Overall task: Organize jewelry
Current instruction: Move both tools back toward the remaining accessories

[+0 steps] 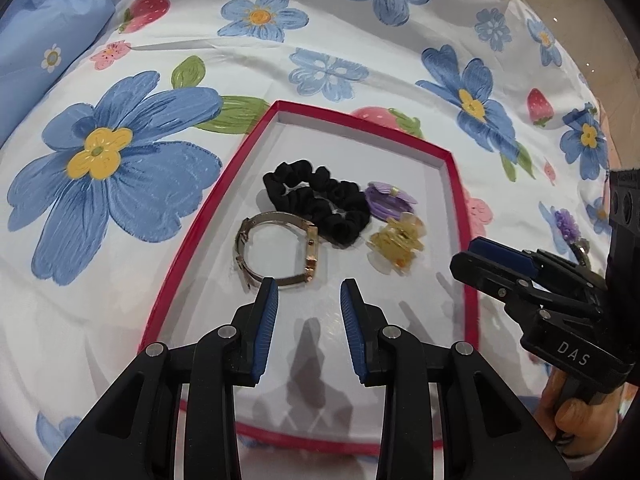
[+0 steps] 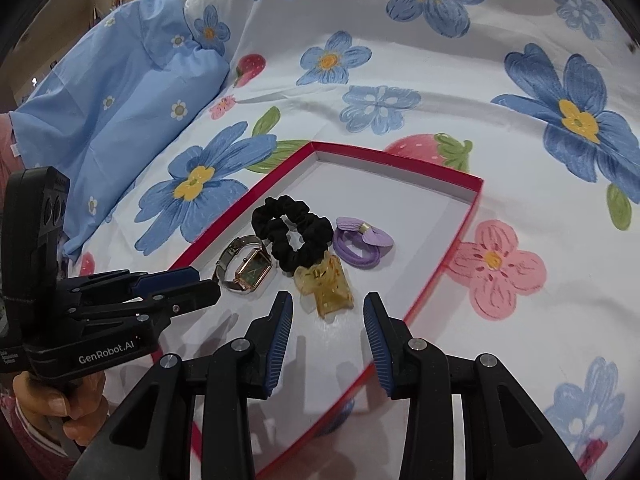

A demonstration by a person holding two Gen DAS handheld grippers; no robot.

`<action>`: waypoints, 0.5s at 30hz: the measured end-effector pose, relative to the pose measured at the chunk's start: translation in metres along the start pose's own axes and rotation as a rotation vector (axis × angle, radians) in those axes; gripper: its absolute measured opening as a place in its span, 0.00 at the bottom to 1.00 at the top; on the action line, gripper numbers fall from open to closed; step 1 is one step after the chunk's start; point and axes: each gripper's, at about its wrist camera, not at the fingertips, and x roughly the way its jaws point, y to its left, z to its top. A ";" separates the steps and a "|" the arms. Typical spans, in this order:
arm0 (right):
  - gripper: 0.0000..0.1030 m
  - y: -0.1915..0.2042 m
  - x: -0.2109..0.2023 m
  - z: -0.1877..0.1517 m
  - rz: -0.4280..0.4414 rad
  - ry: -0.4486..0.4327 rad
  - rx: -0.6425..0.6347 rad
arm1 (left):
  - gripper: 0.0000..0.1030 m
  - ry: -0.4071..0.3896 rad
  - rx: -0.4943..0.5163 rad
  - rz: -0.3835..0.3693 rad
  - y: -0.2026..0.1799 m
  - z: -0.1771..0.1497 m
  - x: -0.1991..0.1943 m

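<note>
1. While the left wrist view looks down, the left gripper point(image 1: 308, 296) hangs over the near end of a shallow red-rimmed cardboard box lid with a white floor point(image 1: 456, 168), its blue-padded jaws parted with nothing between them.
2. Just beyond its left fingertip lies a gold-cased wristwatch with a metal band point(image 1: 280, 250); behind that sit a black fabric scrunchie point(image 1: 316, 196), a purple hair tie with a bow point(image 1: 386, 198) and a translucent yellow claw clip point(image 1: 396, 246), all inside the lid.
3. At the right edge, the right gripper point(image 1: 476, 254) reaches over the lid's rim, held by a hand point(image 1: 568, 408); its jaws look slightly apart and empty.
4. From the right wrist view, the right gripper's parted jaws frame bare lid floor, with the claw clip point(image 2: 326, 286) just ahead and untouched.
5. Beside it lie the wristwatch point(image 2: 246, 266), scrunchie point(image 2: 294, 236) and hair tie point(image 2: 362, 242).
6. The left gripper point(image 2: 208, 284) points in from the left, near the watch, on a floral bedsheet point(image 2: 500, 80).
</note>
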 end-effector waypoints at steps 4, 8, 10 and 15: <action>0.38 -0.004 -0.019 -0.010 0.001 -0.026 0.019 | 0.30 -0.013 0.008 -0.021 -0.012 -0.006 -0.012; 0.38 -0.009 -0.041 -0.021 -0.006 -0.050 0.042 | 0.39 -0.028 0.030 -0.038 -0.026 -0.014 -0.024; 0.38 -0.014 -0.054 -0.028 -0.013 -0.066 0.057 | 0.39 -0.032 0.042 -0.054 -0.035 -0.018 -0.029; 0.43 -0.029 -0.089 -0.046 -0.038 -0.107 0.102 | 0.39 -0.034 0.075 -0.086 -0.058 -0.029 -0.038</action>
